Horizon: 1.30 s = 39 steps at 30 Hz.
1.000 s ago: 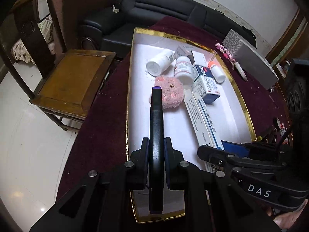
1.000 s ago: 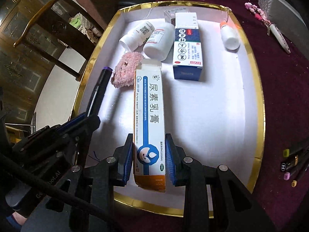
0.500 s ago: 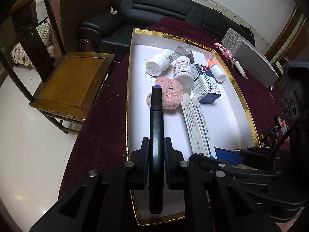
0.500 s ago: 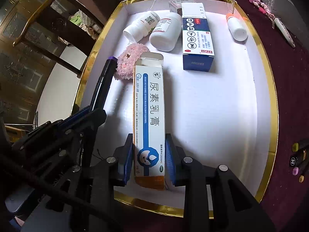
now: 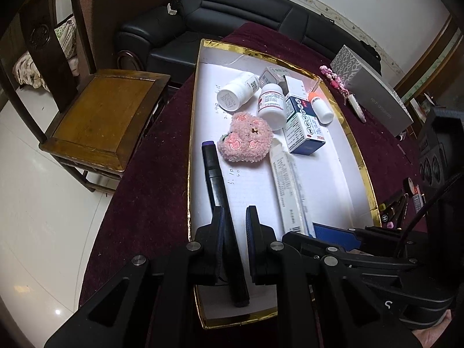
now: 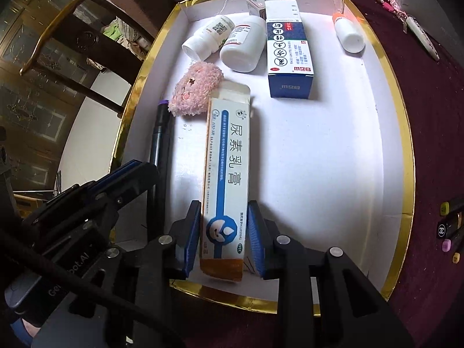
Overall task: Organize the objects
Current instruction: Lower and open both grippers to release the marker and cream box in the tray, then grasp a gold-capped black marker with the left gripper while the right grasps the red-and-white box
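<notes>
Inside a shallow white tray with a gold foil rim (image 6: 403,133), on a dark maroon tablecloth (image 5: 145,174), two hand-held grippers are setting things down side by side. At about 7 o'clock in the tray, the left gripper (image 5: 235,216) stands spread, its jaws parted around a black marker pen with a purple end cap (image 5: 216,174) that leans against one pad only — released, by the look of it. At 6 o'clock the right gripper (image 6: 224,217) brackets a long white-and-blue ointment carton (image 6: 227,171), a sliver of gap showing on each side, so it too appears let go, the carton lying flat just beside a fluffy pink plush toy (image 6: 197,92). To finish well, each gripper should probably back straight out along its item's length, without a sideways swing, lest a pad drag pen or carton askew. Toward 12 o'clock lie two white pill bottles (image 6: 223,40) and a blue-and-white medicine box (image 6: 288,49). The pen's near end is lost behind the left gripper in the right view — and whether the carton's orange end rests fully on the tray floor cannot be told.
</notes>
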Available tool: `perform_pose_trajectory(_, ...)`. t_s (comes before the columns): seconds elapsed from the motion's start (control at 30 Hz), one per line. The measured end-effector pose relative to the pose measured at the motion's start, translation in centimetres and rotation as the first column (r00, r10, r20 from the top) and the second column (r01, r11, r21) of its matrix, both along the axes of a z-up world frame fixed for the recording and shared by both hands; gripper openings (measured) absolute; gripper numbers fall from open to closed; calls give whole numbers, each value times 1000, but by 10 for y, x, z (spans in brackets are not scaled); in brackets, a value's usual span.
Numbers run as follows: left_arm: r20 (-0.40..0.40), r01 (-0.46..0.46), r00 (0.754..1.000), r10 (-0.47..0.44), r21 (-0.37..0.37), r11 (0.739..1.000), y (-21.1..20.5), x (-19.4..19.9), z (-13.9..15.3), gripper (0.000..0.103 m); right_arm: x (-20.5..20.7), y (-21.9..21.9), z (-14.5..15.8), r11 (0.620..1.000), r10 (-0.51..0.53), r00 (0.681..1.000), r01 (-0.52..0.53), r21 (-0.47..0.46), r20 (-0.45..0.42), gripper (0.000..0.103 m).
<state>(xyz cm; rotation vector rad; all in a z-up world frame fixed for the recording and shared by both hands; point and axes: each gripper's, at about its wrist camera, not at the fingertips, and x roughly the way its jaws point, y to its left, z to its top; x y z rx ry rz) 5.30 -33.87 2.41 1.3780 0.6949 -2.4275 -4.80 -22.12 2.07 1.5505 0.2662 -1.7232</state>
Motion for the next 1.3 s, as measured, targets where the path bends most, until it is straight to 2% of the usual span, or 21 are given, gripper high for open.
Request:
perform_pose_trajectory(0.13, -14, -15, 1000, 15, -2, 1000, -1, 3, 7, 12, 3, 1, 1, 1000, 2, 1000, -2, -14, 15, 37)
perform_pose_trajectory(0.33, -45, -23, 999, 22, -23, 999, 0, 7, 20, 12, 11, 0, 3, 998, 17, 999, -14, -60, 50, 38)
perform_pose_trajectory(0.47, -49, -5, 999, 3, -32, 999, 8, 5, 22, 12, 10, 14, 13, 997, -21, 1000, 23, -75, 22, 38)
perform_pose_trajectory(0.67, -60, 77, 995, -81, -62, 995, 40, -13, 30, 12, -3, 64, 35, 985, -138, 990, 133, -111, -32, 40)
perform_pose_trajectory(0.7, -62, 91, 994, -95, -66, 994, 46, -16, 31, 12, -9, 79, 37, 979, -167, 986, 162, -120, -27, 44)
perform_pose_trajectory(0.87, -57, 202, 977, -208, -86, 976, 89, -35, 36, 12, -24, 138, 40, 945, -303, 953, 299, -137, -12, 45)
perform_pose_trajectory(1.07, -36, 323, 944, -329, -112, 940, 142, -57, 38, 12, -39, 222, 39, 890, -437, 900, 434, -142, 13, 45)
perform_pose_trajectory(1.17, -27, 402, 912, -409, -141, 905, 169, -71, 39, 12, -48, 243, 37, 866, -483, 875, 482, -137, 25, 45)
perform_pose_trajectory(1.27, -21, 508, 856, -517, -154, 847, 197, -94, 39, 12, -49, 272, 32, 838, -529, 848, 529, -131, 40, 45)
perform_pose_trajectory(1.3, 9, 570, 818, -575, -142, 809, 209, -109, 36, 12, -49, 282, 30, 829, -544, 838, 544, -127, 43, 45)
